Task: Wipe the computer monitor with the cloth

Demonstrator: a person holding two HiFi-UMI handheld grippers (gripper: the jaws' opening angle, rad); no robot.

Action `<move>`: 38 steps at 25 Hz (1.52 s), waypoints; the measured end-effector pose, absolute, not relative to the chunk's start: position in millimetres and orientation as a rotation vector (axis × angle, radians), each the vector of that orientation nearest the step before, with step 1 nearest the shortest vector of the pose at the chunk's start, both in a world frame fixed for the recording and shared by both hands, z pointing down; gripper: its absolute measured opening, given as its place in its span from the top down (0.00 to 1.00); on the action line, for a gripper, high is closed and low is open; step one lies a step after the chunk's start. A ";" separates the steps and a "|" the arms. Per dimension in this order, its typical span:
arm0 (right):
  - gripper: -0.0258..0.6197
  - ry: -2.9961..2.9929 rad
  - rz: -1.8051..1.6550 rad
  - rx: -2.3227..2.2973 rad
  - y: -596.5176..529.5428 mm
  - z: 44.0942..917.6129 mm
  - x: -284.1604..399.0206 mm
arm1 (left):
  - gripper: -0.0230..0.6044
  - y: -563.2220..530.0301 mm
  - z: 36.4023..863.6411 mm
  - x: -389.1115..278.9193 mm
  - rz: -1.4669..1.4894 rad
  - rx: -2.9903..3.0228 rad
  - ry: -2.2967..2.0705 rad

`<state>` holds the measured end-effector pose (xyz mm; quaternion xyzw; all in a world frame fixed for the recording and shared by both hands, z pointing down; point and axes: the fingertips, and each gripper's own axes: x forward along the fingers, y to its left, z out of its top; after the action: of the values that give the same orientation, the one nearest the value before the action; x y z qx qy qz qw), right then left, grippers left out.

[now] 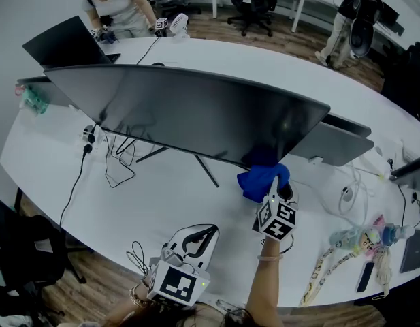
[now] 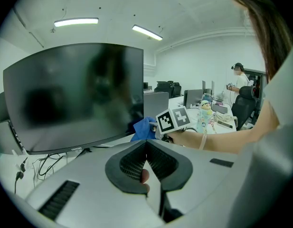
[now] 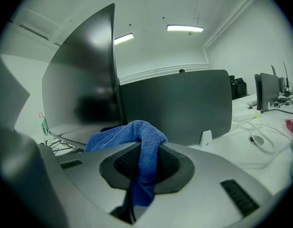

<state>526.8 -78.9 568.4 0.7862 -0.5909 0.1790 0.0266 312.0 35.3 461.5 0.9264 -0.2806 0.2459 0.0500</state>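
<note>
A wide curved dark monitor [image 1: 189, 111] stands on the white table [image 1: 162, 210]. The blue cloth [image 1: 261, 179] is pinched in my right gripper [image 1: 276, 186], bunched against the screen's lower right corner. In the right gripper view the cloth [image 3: 141, 151] hangs out of the shut jaws, with the monitor [image 3: 84, 80] close on the left. My left gripper [image 1: 192, 244] sits low near the table's front edge, shut and holding nothing. In the left gripper view the monitor [image 2: 75, 94] fills the left side and the cloth [image 2: 144, 128] shows at its right edge.
Cables [image 1: 118, 155] lie under the monitor beside its stand legs [image 1: 206, 170]. A second screen [image 1: 339, 142] stands behind at the right, a laptop [image 1: 67, 43] at the back left. Bottles, lanyards and a phone [image 1: 369, 247] clutter the right. Persons stand at the far side.
</note>
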 end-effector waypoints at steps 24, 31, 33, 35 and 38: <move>0.86 -1.730 0.686 2.407 -74.4 603.4 521.1 | 0.95 30.4 462.9 301.4 0.754 2.823 -0.823; 0.86 -1.697 0.695 2.408 -75.1 609.0 520.4 | 0.95 27.8 464.5 297.2 0.755 2.823 -0.817; 0.86 -1.691 0.707 2.400 -75.3 610.9 519.5 | 0.95 27.0 464.9 297.0 0.750 2.825 -0.811; 0.86 -1.678 0.716 2.390 -74.9 613.5 518.1 | 0.95 26.1 464.1 295.9 0.743 2.828 -0.806; 0.86 -1.660 0.729 2.393 -74.6 616.6 515.2 | 0.95 23.5 463.1 289.0 0.736 2.824 -0.812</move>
<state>515.2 -74.6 616.6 0.7951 -0.5517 0.2422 0.0695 289.0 23.5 463.1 0.9308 -0.2675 0.2426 0.0561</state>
